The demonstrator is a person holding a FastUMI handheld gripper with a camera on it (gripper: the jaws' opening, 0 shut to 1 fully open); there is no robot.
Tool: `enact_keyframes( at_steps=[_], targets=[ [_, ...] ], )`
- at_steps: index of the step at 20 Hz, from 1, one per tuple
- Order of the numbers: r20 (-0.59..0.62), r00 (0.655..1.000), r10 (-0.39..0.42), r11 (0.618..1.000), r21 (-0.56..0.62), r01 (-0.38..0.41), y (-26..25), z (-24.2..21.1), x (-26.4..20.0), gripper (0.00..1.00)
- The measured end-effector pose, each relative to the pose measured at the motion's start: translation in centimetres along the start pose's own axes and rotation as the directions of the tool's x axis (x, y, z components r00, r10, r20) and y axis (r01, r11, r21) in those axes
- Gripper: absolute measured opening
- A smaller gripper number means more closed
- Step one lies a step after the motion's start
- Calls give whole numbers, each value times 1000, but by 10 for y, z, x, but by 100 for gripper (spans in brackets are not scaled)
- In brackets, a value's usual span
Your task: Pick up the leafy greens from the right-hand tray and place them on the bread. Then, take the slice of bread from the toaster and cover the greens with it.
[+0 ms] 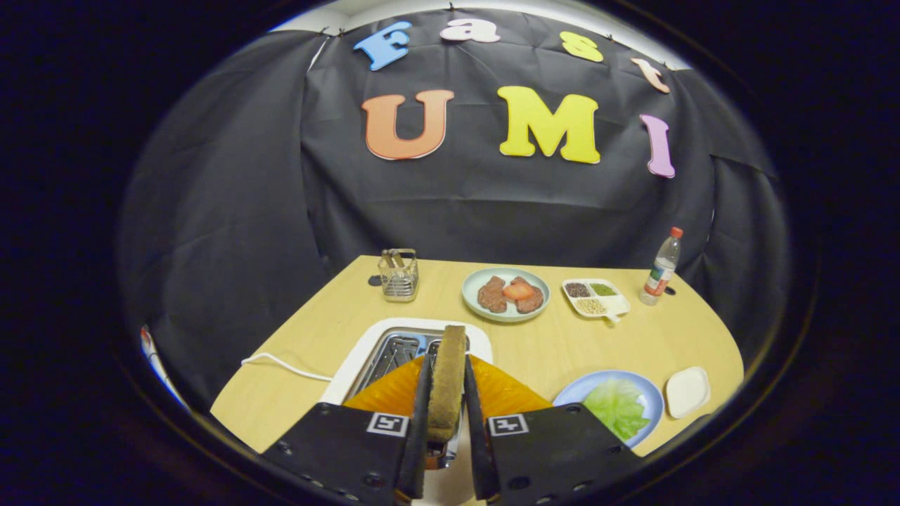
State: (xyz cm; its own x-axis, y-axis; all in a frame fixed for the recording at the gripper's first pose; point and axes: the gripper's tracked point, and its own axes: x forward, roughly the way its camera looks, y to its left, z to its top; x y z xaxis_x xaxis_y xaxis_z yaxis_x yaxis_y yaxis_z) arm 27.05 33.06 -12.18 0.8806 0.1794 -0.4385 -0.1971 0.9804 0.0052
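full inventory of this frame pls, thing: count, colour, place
bread slice: 1, brown, upright between the fingers, above the toaster
toaster: 1, white with metal slots, just ahead of the fingers
leafy greens: 1, light green, on the blue plate
blue plate: 1, blue, right of the fingers
white dish: 1, white, right of the blue plate
meat plate: 1, pale green, brown and red pieces, table middle
divided tray: 1, white, right of the meat plate
bottle: 1, clear, red cap, far right
wire holder: 1, metal, far left
table: 1, light wood
gripper: 1, shut on the bread slice
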Motion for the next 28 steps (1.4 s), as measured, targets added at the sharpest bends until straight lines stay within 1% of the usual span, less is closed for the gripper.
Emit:
enact_keyframes(
  at_steps=[1,4,6,8,13,15,20,24,28],
  targets=[
    [-6,1000,7,1000,6,-6,0,-2,-3,21],
    [35,999,11,1000,17,-11,2,2,-15,18],
    [59,998,-1,1000,7,0,4,6,-23,10],
    [71,997,4,1000,15,-5,9,13,-31,10],
    [177,984,10,1000,-1,-10,12,54,-61,10],
    [192,981,9,1000,-5,-9,10,65,-72,9],
    [243,970,-15,1000,3,15,-15,89,-96,10],
    [243,969,-42,999,19,39,-50,83,-98,9],
    [192,976,-103,994,42,97,-97,55,-79,10]
  ],
)
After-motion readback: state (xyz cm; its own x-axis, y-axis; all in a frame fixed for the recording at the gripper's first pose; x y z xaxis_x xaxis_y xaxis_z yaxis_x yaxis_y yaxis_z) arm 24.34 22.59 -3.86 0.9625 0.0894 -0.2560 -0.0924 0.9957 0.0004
